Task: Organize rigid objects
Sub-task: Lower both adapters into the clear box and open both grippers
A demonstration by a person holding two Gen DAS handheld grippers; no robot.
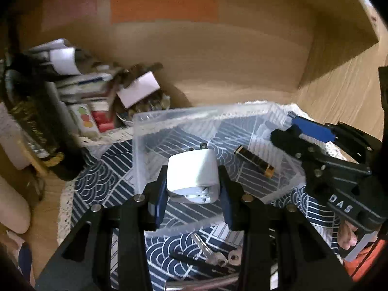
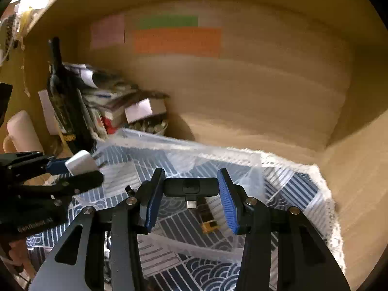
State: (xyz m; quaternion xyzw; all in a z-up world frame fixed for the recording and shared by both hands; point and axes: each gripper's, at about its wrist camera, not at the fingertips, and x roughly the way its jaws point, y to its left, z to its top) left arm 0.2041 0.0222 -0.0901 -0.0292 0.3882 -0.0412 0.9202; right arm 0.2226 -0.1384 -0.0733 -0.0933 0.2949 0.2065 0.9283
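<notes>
My left gripper (image 1: 193, 181) is shut on a white plug adapter (image 1: 192, 177), held above the clear plastic bin (image 1: 150, 121). From the right wrist view the same adapter (image 2: 81, 162) shows at the left, pinched in the left gripper (image 2: 80, 169). A small black USB-C dongle (image 2: 190, 187) is clamped across my right gripper (image 2: 190, 189), over the clear bin (image 2: 169, 143). Inside the bin lies a black and gold battery (image 1: 254, 160), also seen under the dongle as the battery (image 2: 208, 220). The right gripper (image 1: 298, 135) reaches in from the right of the left wrist view.
The bin rests on a blue wave-patterned cloth (image 1: 106, 177) with white lace edging, inside a wooden shelf. Keys (image 1: 213, 254) lie on the cloth in front of the bin. A cluttered pile of boxes and papers (image 1: 92, 92) fills the back left. Coloured sticky notes (image 1: 165, 7) hang on the back wall.
</notes>
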